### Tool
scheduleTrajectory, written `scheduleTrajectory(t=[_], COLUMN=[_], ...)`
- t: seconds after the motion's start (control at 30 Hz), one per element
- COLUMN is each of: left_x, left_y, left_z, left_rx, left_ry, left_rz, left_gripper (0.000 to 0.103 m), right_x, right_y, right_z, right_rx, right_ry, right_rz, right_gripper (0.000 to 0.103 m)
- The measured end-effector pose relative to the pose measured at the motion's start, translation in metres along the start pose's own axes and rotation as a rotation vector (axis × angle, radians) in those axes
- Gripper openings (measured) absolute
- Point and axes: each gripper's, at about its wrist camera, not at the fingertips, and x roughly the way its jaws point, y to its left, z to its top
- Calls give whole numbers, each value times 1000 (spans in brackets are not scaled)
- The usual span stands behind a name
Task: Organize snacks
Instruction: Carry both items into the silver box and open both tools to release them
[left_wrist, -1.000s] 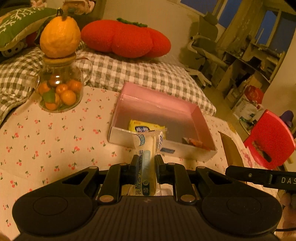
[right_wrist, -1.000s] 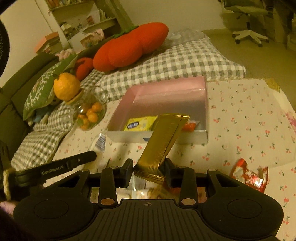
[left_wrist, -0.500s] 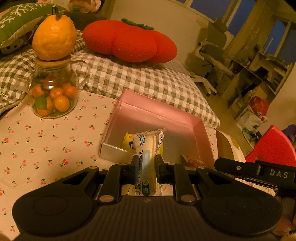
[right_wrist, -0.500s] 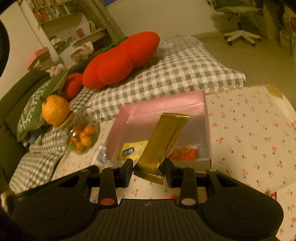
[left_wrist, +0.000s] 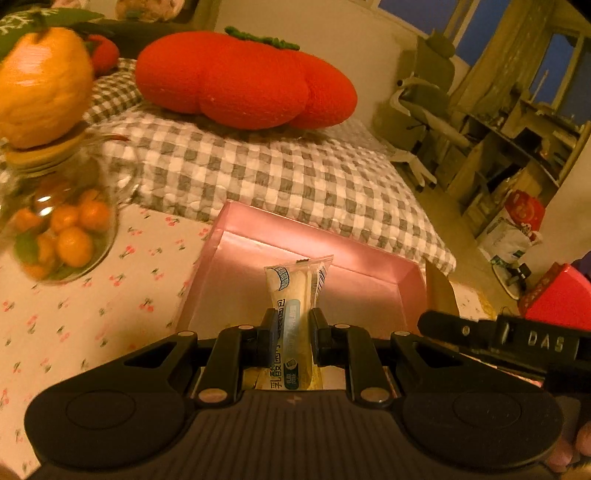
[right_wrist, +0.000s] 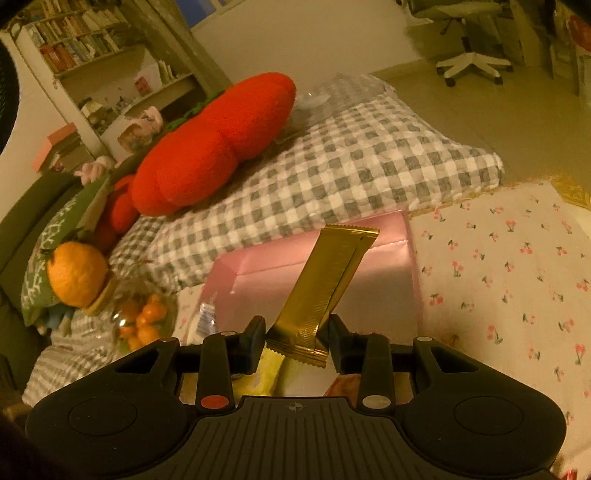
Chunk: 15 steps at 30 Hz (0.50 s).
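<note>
My left gripper (left_wrist: 293, 332) is shut on a cream and blue snack packet (left_wrist: 295, 295) and holds it upright over the near part of the pink box (left_wrist: 236, 258). My right gripper (right_wrist: 297, 341) is shut on a gold foil bar (right_wrist: 328, 288) that leans up and right, over the same pink box (right_wrist: 391, 266). A yellow packet (right_wrist: 267, 371) and an orange one (right_wrist: 341, 386) lie in the box, mostly hidden under my right gripper. The right gripper's side (left_wrist: 517, 339) shows at the right of the left wrist view.
A glass jar of small oranges (left_wrist: 59, 229) with a large orange fruit (left_wrist: 40, 85) on top stands left of the box; it also shows in the right wrist view (right_wrist: 142, 317). A red tomato cushion (left_wrist: 240, 81) lies on a checked blanket (left_wrist: 277, 177) behind. The cherry-print cloth (right_wrist: 509, 266) spreads right.
Both grippers have moved forward and now hang over the pink box, each still holding its snack. The box contents have slipped under the grippers out of view.
</note>
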Motion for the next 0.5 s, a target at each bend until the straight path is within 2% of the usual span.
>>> scheduleTrajectory(t=[0.13,0.27,0.5], left_x=[25,44,66], left_y=[1,0,-6], left_z=[10,23,29], left_rx=[0,25,96], left_ry=[23,25,34], left_rz=[27,53,124], left_gripper=[14,8,7], right_x=[22,37,55], right_y=[-16,-29,-29], right_z=[5,8,10], right_rx=[25,46,-41], right_ry=[36,44,45], right_rz=[-14,-23,-68], right_gripper=[35,35,36])
